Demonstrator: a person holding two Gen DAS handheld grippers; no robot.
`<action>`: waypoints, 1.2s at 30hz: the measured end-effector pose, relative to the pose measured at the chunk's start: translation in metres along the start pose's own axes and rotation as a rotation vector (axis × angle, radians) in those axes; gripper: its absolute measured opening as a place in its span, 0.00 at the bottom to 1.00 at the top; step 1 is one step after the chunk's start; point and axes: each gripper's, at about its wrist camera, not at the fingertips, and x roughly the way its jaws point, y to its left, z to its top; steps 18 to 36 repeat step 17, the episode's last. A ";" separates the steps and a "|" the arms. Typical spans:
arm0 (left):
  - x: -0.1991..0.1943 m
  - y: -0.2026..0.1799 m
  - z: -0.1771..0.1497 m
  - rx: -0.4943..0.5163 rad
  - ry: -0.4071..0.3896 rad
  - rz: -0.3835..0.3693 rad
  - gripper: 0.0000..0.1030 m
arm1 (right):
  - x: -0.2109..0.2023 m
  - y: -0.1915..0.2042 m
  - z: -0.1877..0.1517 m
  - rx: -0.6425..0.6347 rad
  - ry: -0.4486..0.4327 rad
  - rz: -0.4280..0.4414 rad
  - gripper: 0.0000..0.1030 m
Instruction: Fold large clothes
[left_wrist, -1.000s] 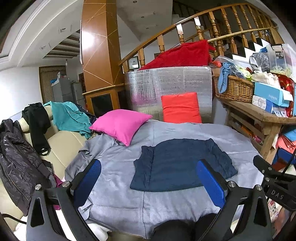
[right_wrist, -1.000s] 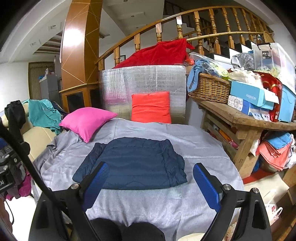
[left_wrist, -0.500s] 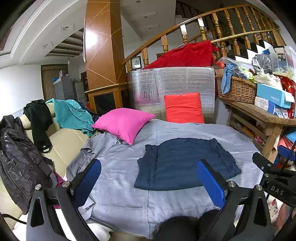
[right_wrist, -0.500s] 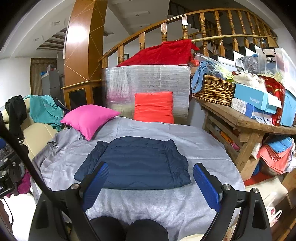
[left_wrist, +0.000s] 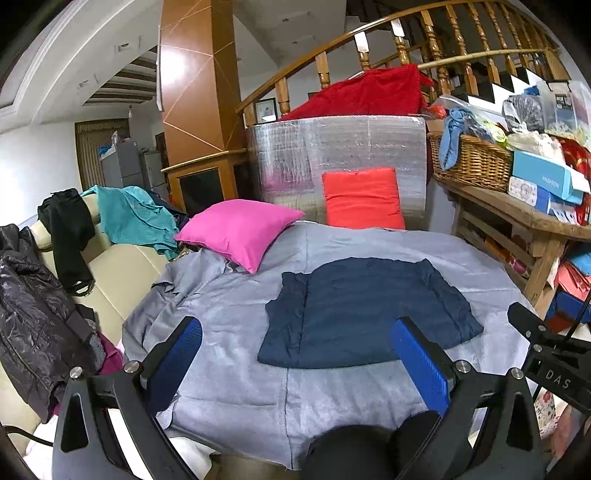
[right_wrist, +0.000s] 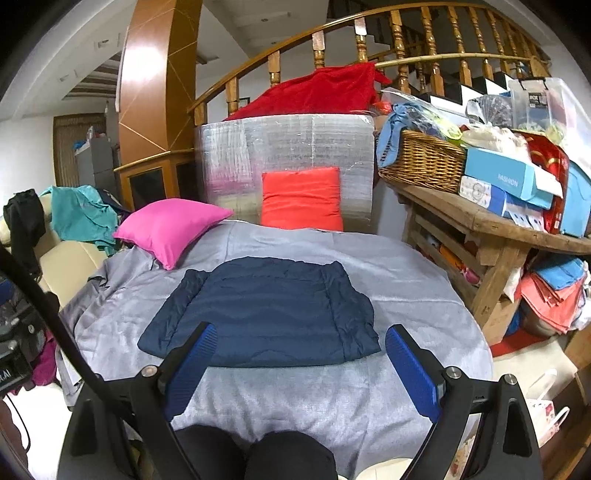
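A navy quilted jacket lies folded into a flat rectangle on the grey sheet over the table; it also shows in the right wrist view. My left gripper is open and empty, held above the sheet's near edge, short of the jacket. My right gripper is open and empty, held just short of the jacket's near edge. The right gripper's body shows at the right edge of the left wrist view.
A pink cushion and a red cushion lie at the back of the table. A cream sofa with draped clothes, including a black jacket, stands left. A wooden bench with a wicker basket and boxes stands right.
Both grippers have drifted slightly; the jacket sits a little further right in the left wrist view. Both grippers stay open and the jacket has not moved.
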 end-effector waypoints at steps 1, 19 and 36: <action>0.002 -0.002 0.000 0.002 0.003 -0.001 0.99 | 0.001 -0.001 0.000 0.001 0.003 -0.003 0.92; 0.052 -0.002 0.019 -0.031 0.011 -0.009 0.99 | 0.047 -0.016 0.020 0.008 0.035 -0.042 0.92; 0.052 -0.002 0.019 -0.031 0.011 -0.009 0.99 | 0.047 -0.016 0.020 0.008 0.035 -0.042 0.92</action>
